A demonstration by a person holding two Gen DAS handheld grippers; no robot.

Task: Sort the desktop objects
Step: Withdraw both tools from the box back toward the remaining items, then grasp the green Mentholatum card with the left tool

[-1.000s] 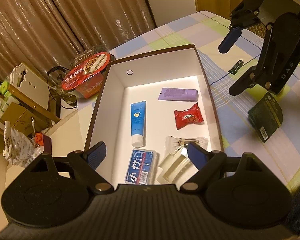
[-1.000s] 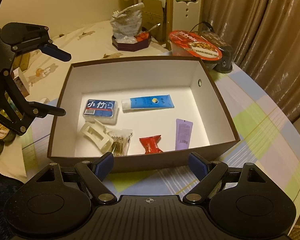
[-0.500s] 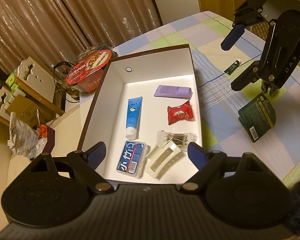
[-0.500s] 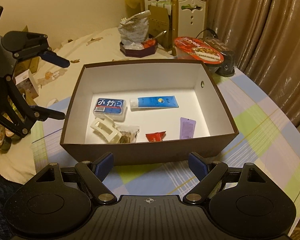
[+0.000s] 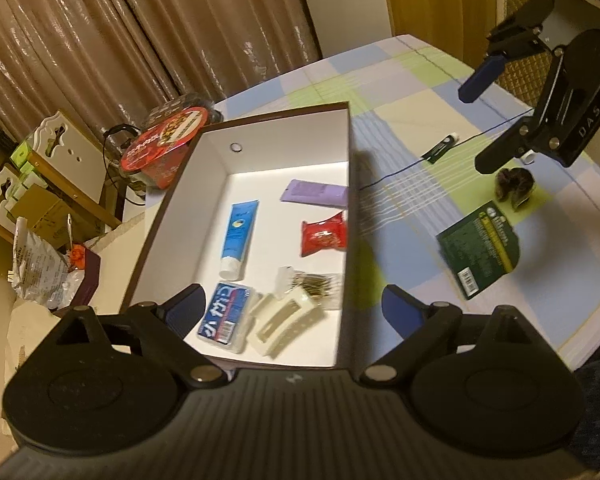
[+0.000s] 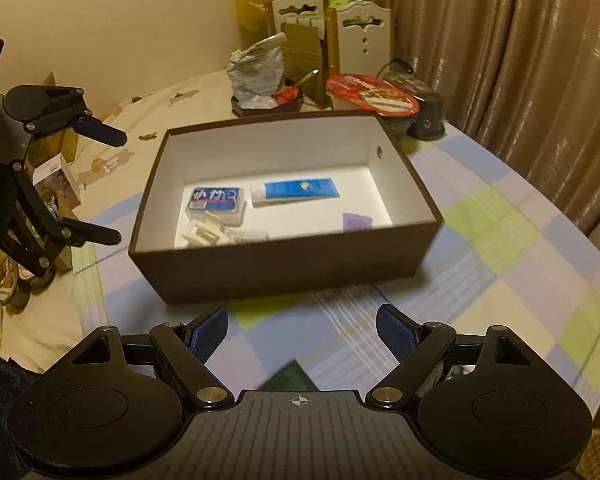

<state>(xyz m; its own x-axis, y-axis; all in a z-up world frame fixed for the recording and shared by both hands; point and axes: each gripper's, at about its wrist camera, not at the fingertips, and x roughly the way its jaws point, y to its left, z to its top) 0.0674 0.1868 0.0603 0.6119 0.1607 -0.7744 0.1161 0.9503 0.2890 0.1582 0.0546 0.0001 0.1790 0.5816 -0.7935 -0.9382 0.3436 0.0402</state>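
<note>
Dark green flat packet (image 5: 478, 249) seen on checked cloth, right of brown cardboard box (image 5: 350, 240), outside it. Right gripper (image 5: 470, 128) held nearer, fingers apart, empty. Left gripper (image 5: 294, 308) spread, empty, over box.

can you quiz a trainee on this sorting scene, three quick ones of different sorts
1. True or false: both tongs are open and hold nothing.
2. In the left wrist view, which lies outside the box on the tablecloth? A) blue tube B) dark green packet C) red snack packet
3. Fill in: beside the blue tube in the box lies a blue and white ____.

Key:
1. True: left tongs and right tongs are empty.
2. B, the dark green packet; the blue tube and red snack packet are inside.
3. Case.
</note>
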